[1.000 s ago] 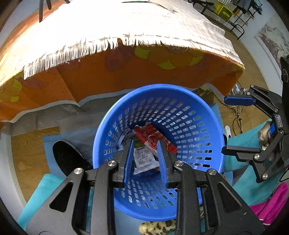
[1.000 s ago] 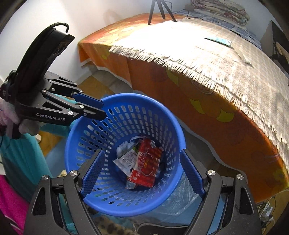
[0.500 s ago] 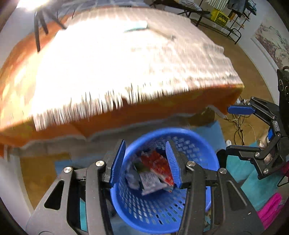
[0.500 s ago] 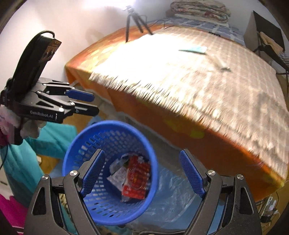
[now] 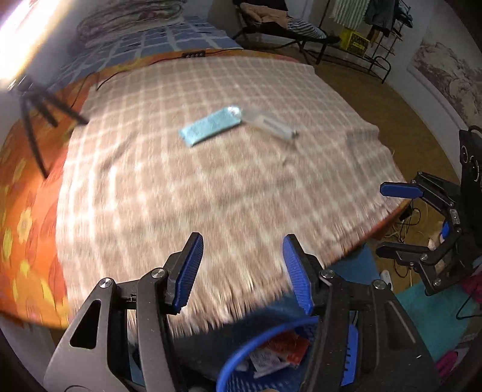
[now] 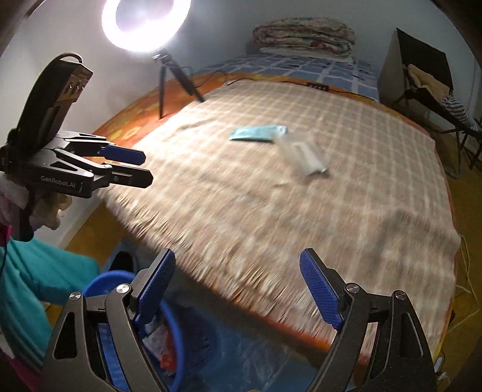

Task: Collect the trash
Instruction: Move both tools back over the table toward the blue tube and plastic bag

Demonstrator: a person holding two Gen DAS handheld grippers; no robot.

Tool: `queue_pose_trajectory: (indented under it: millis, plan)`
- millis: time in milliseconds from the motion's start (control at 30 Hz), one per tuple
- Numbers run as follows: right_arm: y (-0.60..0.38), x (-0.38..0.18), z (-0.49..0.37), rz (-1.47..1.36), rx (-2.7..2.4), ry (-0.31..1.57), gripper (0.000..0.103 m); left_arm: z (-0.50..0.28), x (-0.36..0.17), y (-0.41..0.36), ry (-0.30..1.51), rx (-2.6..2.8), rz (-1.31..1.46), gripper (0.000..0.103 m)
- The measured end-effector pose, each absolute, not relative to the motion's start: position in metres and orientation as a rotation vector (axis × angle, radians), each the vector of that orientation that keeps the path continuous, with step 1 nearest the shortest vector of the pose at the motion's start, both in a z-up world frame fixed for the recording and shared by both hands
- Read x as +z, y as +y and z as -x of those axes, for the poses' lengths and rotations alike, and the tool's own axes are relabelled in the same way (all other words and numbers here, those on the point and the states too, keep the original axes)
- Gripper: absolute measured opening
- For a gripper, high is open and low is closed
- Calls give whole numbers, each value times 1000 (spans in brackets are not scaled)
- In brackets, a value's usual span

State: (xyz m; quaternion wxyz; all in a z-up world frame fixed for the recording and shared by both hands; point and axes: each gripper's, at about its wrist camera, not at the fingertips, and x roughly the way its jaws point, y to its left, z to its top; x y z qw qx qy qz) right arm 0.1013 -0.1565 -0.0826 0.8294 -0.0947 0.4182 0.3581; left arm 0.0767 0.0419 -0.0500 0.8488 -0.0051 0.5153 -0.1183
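Observation:
A light blue packet (image 5: pixel 210 126) (image 6: pixel 257 133) and a clear plastic wrapper (image 5: pixel 269 124) (image 6: pixel 302 153) lie side by side on the checked blanket (image 5: pixel 186 193) (image 6: pixel 271 205) of the bed. Low by the bed stands the blue basket (image 5: pixel 238 361) (image 6: pixel 120 279) with red and white wrappers (image 5: pixel 280 352) inside. My left gripper (image 5: pixel 242 270) (image 6: pixel 128 165) is open and holds nothing, raised over the blanket's near edge. My right gripper (image 6: pixel 238 285) (image 5: pixel 391 220) is open wide and holds nothing, to the right of the left one.
A ring light (image 6: pixel 146 21) on a tripod (image 6: pixel 171 81) stands at the bed's left side. Folded bedding (image 6: pixel 304 36) lies at the head. A folding chair (image 6: pixel 421 81) and racks stand on the floor to the right. Cables (image 5: pixel 412 217) lie on the floor.
Both grippers have lifted from over the basket up to bed height and now look across the blanket. The left gripper has opened wider. The basket has dropped to the bottom of both views.

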Motion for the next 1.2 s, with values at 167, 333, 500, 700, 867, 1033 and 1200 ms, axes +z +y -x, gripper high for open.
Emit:
queue_pose_trajectory:
  millis: [167, 333, 500, 700, 867, 1033, 1200]
  plan:
    - [-157, -84, -133, 186, 768, 881, 85, -121, -49, 41, 1078, -266, 29, 57]
    - [-157, -86, -161, 172, 783, 833, 85, -167, -55, 46, 1064, -275, 67, 57]
    - [-149, -88, -187, 194, 788, 817, 85, -210, -68, 50, 1074, -277, 85, 57]
    - [-137, -97, -214, 233, 793, 845, 85, -260, -88, 58, 1077, -266, 133, 57]
    - [-132, -116, -235, 259, 777, 894, 85, -284, -113, 72, 1126, -276, 216, 57]
    - [-124, -126, -249, 293, 772, 897, 85, -280, -121, 70, 1161, -325, 170, 57]
    - [-119, -131, -259, 298, 767, 898, 85, -263, -118, 50, 1189, -363, 29, 57]
